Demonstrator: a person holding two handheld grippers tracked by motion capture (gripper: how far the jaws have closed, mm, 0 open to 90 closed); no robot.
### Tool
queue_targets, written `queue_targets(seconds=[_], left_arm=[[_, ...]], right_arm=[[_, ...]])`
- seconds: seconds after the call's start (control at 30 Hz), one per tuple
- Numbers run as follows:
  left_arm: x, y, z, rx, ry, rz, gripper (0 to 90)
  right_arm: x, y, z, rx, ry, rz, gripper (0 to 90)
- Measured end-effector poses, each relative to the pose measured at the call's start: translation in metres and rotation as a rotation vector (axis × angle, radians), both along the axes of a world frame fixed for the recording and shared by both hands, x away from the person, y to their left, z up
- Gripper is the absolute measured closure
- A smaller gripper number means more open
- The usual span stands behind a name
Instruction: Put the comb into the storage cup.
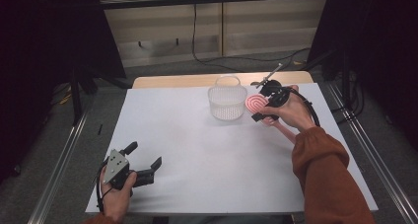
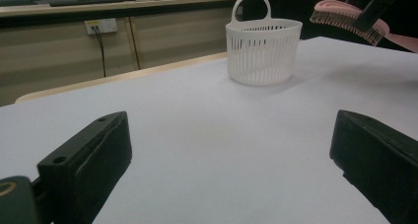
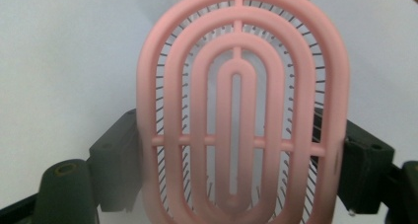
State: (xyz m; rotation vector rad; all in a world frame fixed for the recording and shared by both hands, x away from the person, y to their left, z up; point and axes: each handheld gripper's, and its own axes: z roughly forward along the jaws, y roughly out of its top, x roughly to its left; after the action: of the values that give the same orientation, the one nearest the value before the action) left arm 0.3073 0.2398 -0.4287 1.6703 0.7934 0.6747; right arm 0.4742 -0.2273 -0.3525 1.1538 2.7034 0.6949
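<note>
Your right tool (image 1: 266, 104) grips the pink hairbrush (image 1: 256, 103) between its jaws, raised just beside the white basket (image 1: 227, 103). Your left tool (image 1: 146, 161) rests open on the worktop (image 1: 187, 150), well apart.

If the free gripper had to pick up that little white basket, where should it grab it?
Probably by the handle. The white basket stands upright on the table, and its arched handle rises clear above the rim, thin enough to fit between the jaws. The left gripper, open and idle near the table's front, could come down from above. The slatted wall looks wide for those jaws.
</note>
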Motion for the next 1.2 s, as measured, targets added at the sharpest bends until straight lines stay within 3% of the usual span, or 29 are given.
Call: queue_targets(seconds=[0.2,0.4,0.87,0.97,1.2], left_arm=[[0.0,0.0,0.0,0.0,-0.001,0.0,2.5],[-0.001,0.0,0.001,-0.008,-0.004,0.004,2.5],[0.0,0.0,0.0,-0.004,-0.003,0.002,2.5],[-0.001,0.0,0.0,-0.007,-0.002,0.003,2.5],[0.0,0.0,0.0,-0.006,-0.002,0.001,2.5]], right_arm=[[-0.004,-0.003,0.004,0.033,-0.012,-0.011,20.4],[-0.009,-0.007,0.012,0.081,-0.076,-0.025,20.3],[-0.014,-0.014,0.014,0.138,-0.151,-0.065,20.3],[-0.015,-0.015,0.014,0.131,-0.157,-0.066,20.3],[-0.018,-0.016,0.016,0.187,-0.217,-0.076,20.3]])
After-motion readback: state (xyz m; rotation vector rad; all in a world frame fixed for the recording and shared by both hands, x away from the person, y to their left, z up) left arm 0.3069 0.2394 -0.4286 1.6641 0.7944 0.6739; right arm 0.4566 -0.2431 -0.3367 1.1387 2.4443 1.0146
